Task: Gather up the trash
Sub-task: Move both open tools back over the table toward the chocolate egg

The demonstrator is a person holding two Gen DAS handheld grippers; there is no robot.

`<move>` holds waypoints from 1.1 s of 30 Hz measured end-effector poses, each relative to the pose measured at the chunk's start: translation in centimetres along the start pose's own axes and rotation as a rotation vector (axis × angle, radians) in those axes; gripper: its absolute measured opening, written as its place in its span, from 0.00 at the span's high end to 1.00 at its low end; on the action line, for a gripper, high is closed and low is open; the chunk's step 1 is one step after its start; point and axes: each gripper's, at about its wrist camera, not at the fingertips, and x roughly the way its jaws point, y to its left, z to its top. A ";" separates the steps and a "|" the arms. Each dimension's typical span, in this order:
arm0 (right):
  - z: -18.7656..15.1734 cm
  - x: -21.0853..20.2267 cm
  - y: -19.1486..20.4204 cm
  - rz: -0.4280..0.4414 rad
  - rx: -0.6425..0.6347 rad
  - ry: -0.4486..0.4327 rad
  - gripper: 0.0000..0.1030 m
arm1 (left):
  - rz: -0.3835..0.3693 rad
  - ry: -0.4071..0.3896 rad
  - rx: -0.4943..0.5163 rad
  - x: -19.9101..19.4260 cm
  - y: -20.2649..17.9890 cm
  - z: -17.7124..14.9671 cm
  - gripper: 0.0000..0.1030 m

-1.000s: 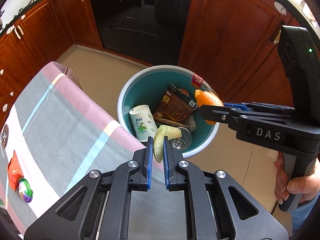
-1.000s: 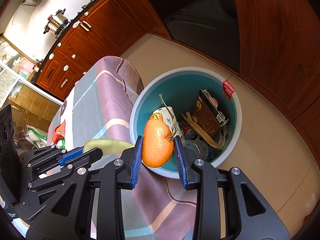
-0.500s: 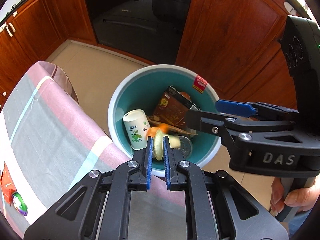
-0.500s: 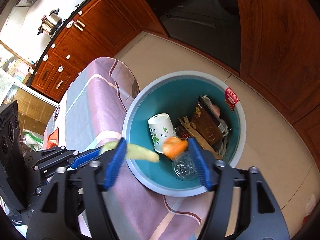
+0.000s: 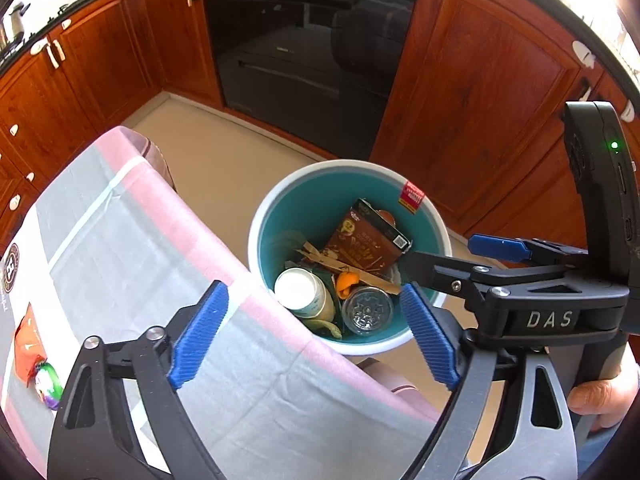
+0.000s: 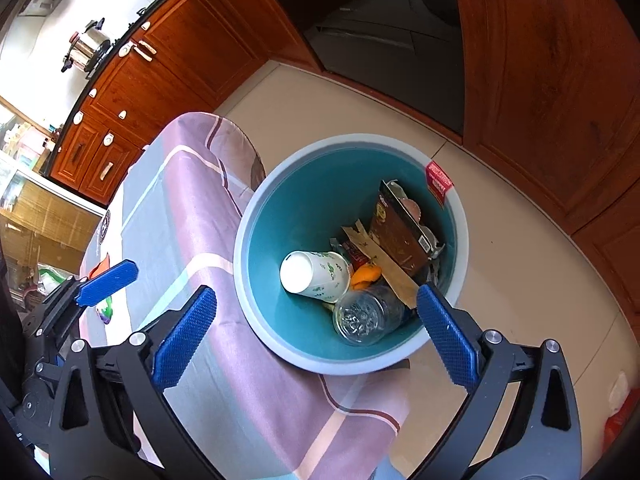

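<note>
A teal bin [image 5: 348, 168] [image 6: 352, 140] stands on the floor at the table's edge. In it lie an orange peel [image 5: 346, 282] [image 6: 366, 274], a yellow-green peel [image 5: 326, 326], a paper cup [image 5: 304, 294] [image 6: 316, 276], a brown snack box [image 5: 360, 240] [image 6: 400, 236] and a clear bottle [image 5: 366, 310] [image 6: 364, 316]. My left gripper [image 5: 313, 294] hovers over the bin's near rim, jaws opening, nothing between them. My right gripper [image 6: 316, 294] hangs above the bin too, jaws opening and empty.
A striped cloth covers the table [image 5: 140, 240] [image 6: 192, 208] left of the bin. An orange wrapper [image 5: 28, 348] and a purple-green item [image 5: 48, 384] lie on it. Wooden cabinets and a dark oven [image 5: 300, 40] stand behind. A hand [image 5: 600, 400] holds the right gripper.
Both grippers went from shut to wide open. The orange peel fell from the right one and the yellow-green peel from the left one; both now lie in the bin.
</note>
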 end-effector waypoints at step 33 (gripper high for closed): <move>-4.0 -2.7 14.3 -0.006 -0.211 0.000 0.07 | 0.071 -0.128 -0.224 -9.2 11.7 -8.7 0.07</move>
